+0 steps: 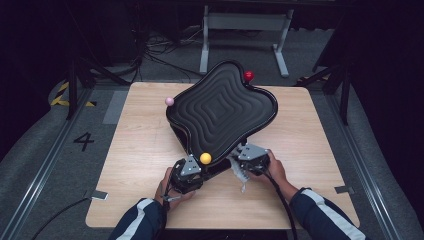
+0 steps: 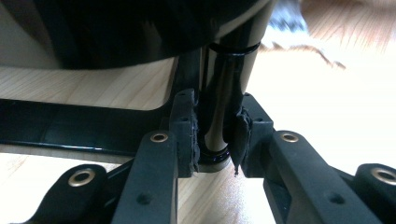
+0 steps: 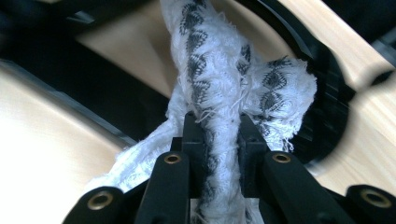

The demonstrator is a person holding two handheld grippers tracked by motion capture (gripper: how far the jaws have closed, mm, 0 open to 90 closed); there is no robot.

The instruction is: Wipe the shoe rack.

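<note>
A black wavy tray (image 1: 220, 107) with ridged rings stands tilted on the wooden table (image 1: 140, 150). A yellow ball (image 1: 205, 158), a pink ball (image 1: 169, 101) and a red ball (image 1: 248, 76) sit at its corners. My left gripper (image 1: 192, 167) is at the tray's near corner. In the left gripper view that gripper (image 2: 215, 126) is shut on a glossy black post (image 2: 224, 79) under the tray. My right gripper (image 1: 245, 157) is just right of it, shut on a white cloth (image 3: 215, 60) with black marks. The bunched cloth (image 1: 241, 172) presses against the tray's near edge.
The tray's black base frame (image 2: 70, 130) lies on the table. Bare wood lies left, right and in front of the tray. Behind the table a grey metal stand (image 1: 245, 30) and cables sit on the floor. A "4" (image 1: 83, 141) is marked at the left.
</note>
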